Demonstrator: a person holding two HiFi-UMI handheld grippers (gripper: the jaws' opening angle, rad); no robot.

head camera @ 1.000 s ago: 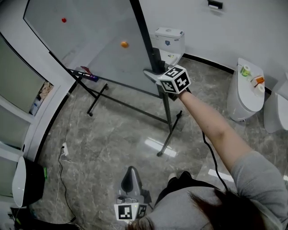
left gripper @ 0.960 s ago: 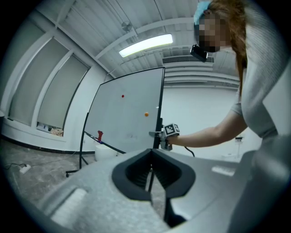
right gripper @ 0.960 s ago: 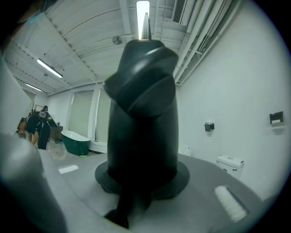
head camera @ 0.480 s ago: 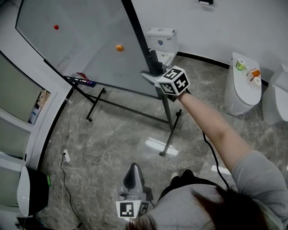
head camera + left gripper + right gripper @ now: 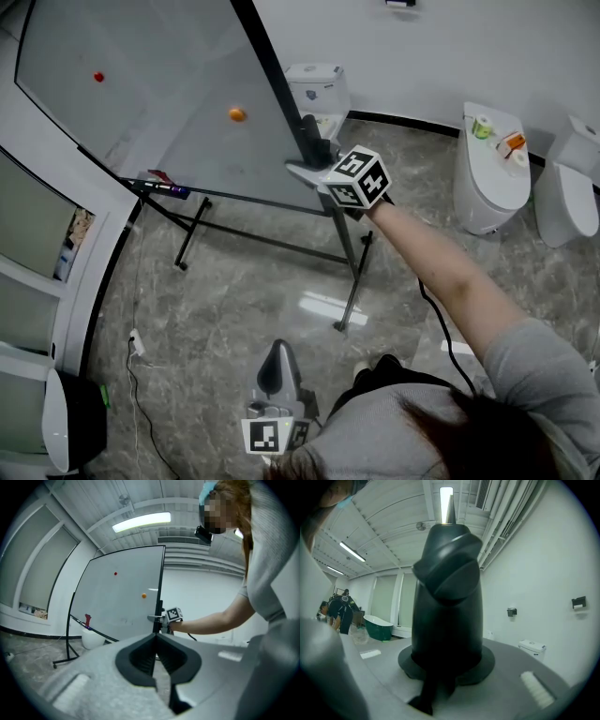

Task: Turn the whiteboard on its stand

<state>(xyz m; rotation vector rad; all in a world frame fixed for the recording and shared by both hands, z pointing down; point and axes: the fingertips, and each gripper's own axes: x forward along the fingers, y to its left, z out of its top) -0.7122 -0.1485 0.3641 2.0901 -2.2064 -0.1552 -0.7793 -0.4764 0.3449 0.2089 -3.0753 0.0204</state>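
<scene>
The whiteboard [image 5: 159,103] hangs tilted in its black frame on a wheeled stand [image 5: 352,272], with a red magnet [image 5: 98,77] and an orange magnet [image 5: 237,114] on it. My right gripper [image 5: 317,157], arm stretched out, is shut on the black knob [image 5: 447,611] at the board's right edge; the knob fills the right gripper view. My left gripper [image 5: 277,361] hangs low by my body, shut and holding nothing. In the left gripper view its jaws [image 5: 155,638] point toward the whiteboard [image 5: 122,597].
A pen tray [image 5: 159,186] with markers runs along the board's lower edge. A small toilet [image 5: 314,89] stands behind the board, and two more toilets [image 5: 492,164] [image 5: 572,187] are at the right. A cable [image 5: 136,309] lies on the marble floor at left.
In the head view the board's right edge and my right gripper on it have shifted a little to the left. The grip looks the same. The left gripper stays low.
</scene>
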